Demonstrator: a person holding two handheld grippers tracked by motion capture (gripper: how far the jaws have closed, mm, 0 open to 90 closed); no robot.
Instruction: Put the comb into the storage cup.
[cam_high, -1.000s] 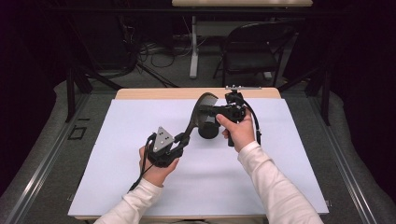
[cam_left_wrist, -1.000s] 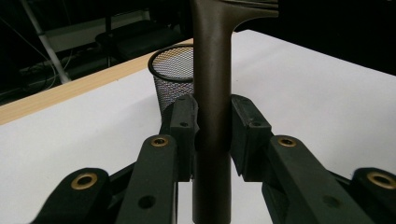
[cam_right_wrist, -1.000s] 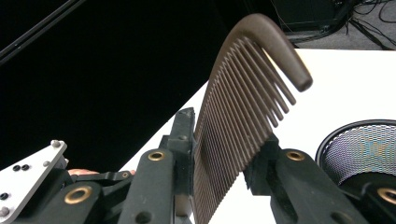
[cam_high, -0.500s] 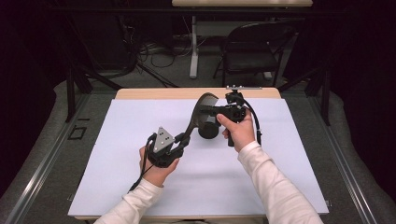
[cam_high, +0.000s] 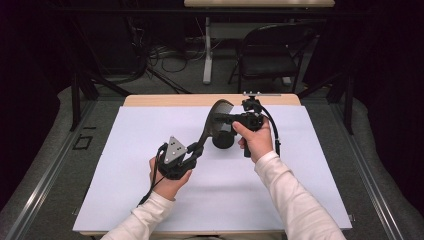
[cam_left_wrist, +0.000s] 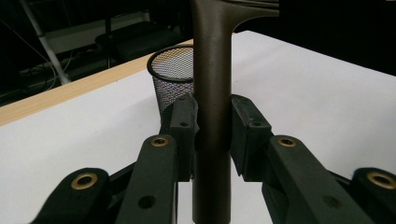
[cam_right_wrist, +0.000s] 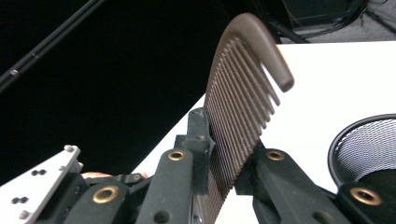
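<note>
From above, your right hand (cam_high: 257, 141) covers most of the right gripper (cam_high: 231, 120), and the mesh cup (cam_high: 223, 139) sits half hidden under the comb (cam_high: 210, 125), so only its dark lower body shows. In the left gripper view the comb's handle (cam_left_wrist: 212, 93) runs off the top and bottom edges, and the cup (cam_left_wrist: 172, 77) peeks out behind it at 11 o'clock. In the right gripper view the cup's rim (cam_right_wrist: 369, 144) is cut off at 4 o'clock. You have one comb, one mesh cup and two grippers on one white table (cam_high: 125, 190). Your left gripper (cam_high: 194, 150) is clamped narrow on the comb's handle; your right gripper is closed on its toothed end (cam_right_wrist: 243, 116). The comb hangs in the air between them, just above the cup, toward 12 o'clock on the table.
</note>
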